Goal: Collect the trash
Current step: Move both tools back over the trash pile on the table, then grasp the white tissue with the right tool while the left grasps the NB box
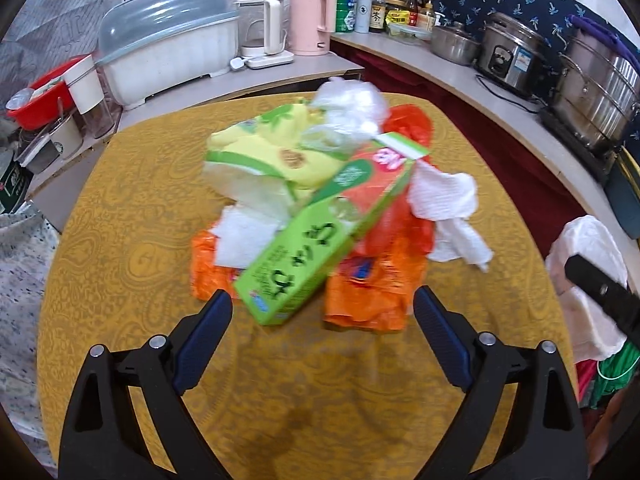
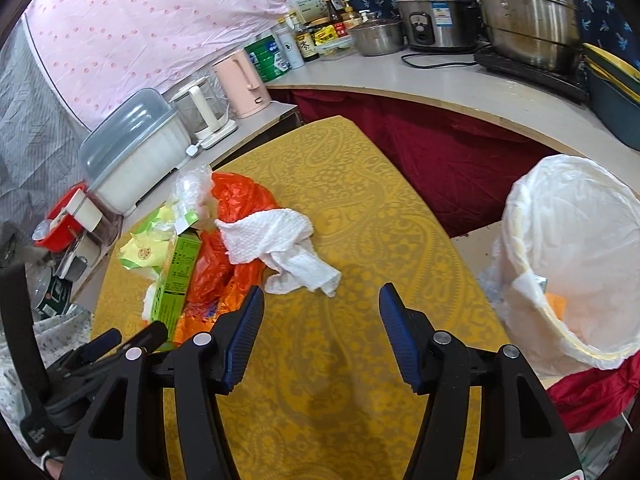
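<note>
Surface (image 1: 120,208) with yellow cloth, big and wide, holding one heap of trash in the middle. Bin (image 2: 576,264) with white liner, just past the surface edge on the right side, mouth open, a little trash already inside. Orange bag (image 1: 372,292) flat under the heap. Yellow packet (image 1: 276,152) at the back, clear plastic (image 1: 348,108) bunched behind it. Green box (image 1: 320,232) lying tilted on top of the heap, near end poking toward the left gripper (image 1: 323,314). White paper towel (image 2: 280,248) crumpled on the heap's right side, close ahead of the right gripper (image 2: 322,312).

Both sets of fingers spread wide, holding nothing.

Could go wrong: green box sliding off and falling if nudged, since only resting loosely. Thin paper towel could tear or slip out from a pinch on only one corner.
</note>
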Demonstrator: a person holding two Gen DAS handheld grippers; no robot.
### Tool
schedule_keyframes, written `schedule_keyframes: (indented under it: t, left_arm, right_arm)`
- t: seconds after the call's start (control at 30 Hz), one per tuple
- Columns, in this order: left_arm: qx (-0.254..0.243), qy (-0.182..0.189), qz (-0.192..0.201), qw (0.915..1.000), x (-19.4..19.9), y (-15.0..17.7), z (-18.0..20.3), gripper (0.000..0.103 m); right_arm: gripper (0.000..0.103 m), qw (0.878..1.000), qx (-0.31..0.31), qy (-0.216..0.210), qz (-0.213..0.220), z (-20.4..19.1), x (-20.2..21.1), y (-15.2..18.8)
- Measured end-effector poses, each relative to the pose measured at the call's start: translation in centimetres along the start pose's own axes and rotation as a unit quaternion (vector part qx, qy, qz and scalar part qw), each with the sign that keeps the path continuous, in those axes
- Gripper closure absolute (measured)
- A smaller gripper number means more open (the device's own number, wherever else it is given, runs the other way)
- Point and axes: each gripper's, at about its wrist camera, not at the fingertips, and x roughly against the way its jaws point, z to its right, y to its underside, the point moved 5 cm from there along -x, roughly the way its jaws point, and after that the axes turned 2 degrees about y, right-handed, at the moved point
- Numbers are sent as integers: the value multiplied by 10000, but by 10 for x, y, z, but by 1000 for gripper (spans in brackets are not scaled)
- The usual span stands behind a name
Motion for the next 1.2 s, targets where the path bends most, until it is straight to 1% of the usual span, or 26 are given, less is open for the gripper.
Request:
schedule_keyframes:
  t: [0.2,0.27,0.5,0.57,0.63,0.73,0.77,0.8,0.83,0.87,0.9,0.93,1.03,1.2]
  left_arm:
    - [-22,52,-113,9999,-17,0,-18,14]
    - [5,124,-151,9998,-25,-1,-22,13]
    - [31,291,-322,9991,-51,-5,-25,11]
    - [104,426,-350,9984,-57,-7,-24,11]
    - [150,538,-388,9977,-62,-8,-24,11]
    - [152,608,-451,9970,-69,-9,-22,13]
    - [133,631,-456,9969,-70,-9,-21,19]
    - [107,652,-472,9967,-70,-9,-19,26]
    - [78,683,-488,9964,-70,-8,-18,30]
    - [43,698,-507,9963,-71,-7,-17,35]
    - [14,723,-508,9961,-70,-6,-15,38]
    - [-7,717,-500,9962,-69,-6,-15,38]
    - [-105,706,-401,9966,-61,-5,-9,41]
    - [-225,755,-268,9965,-43,-1,3,47]
  right_arm:
    - [45,9998,-35,-136,-108,-17,-28,-12]
    - [45,9998,-11,-141,-118,-24,-38,-15]
    - [45,9996,36,-179,-195,-40,-74,-27]
    - [44,9995,32,-167,-248,-43,-85,-29]
    - [40,9994,-14,-190,-298,-44,-95,-31]
    - [40,9992,-22,-191,-345,-46,-107,-32]
    - [42,9992,2,-198,-361,-46,-111,-32]
    - [52,9991,34,-189,-378,-46,-113,-31]
    - [64,9989,83,-197,-414,-47,-116,-30]
    - [70,9987,119,-201,-450,-48,-117,-29]
    - [77,9985,165,-189,-479,-48,-118,-26]
    - [83,9985,192,-179,-477,-48,-117,-24]
    - [93,9986,277,-156,-433,-47,-112,-20]
    - [96,9991,299,-128,-272,-42,-93,-17]
